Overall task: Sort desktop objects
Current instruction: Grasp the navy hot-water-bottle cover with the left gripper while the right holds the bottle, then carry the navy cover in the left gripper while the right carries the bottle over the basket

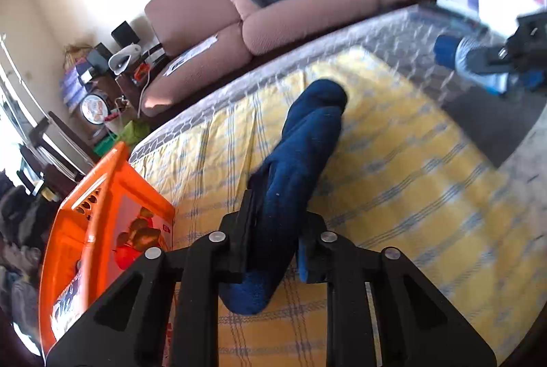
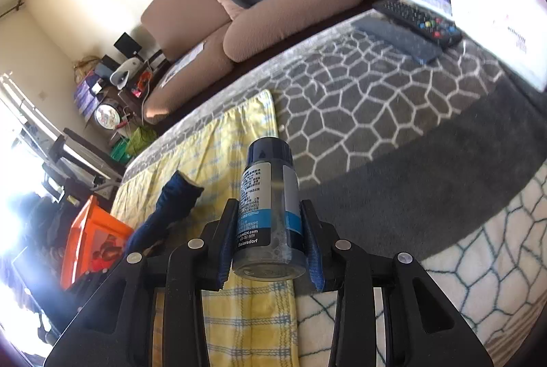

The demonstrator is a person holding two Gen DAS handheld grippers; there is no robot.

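Observation:
My left gripper (image 1: 277, 230) is shut on a dark blue sock (image 1: 307, 144), a long soft roll that sticks out forward over the yellow checked cloth (image 1: 410, 189). In the right wrist view the same sock (image 2: 174, 199) shows at lower left. Between the blue pads of my right gripper (image 2: 270, 230) sits a bottle (image 2: 270, 196) with a dark blue cap and a grey and blue label, and the gripper is shut on it. From the left wrist view, that bottle (image 1: 458, 55) shows at the far right above the grey patterned blanket.
An orange plastic basket (image 1: 102, 213) stands at the left edge of the yellow cloth. On the grey patterned blanket (image 2: 359, 100) at the back right lie a black remote (image 2: 420, 18), a grey remote (image 2: 400, 38) and a white box (image 2: 495, 25). A brown sofa (image 2: 273, 8) lies behind.

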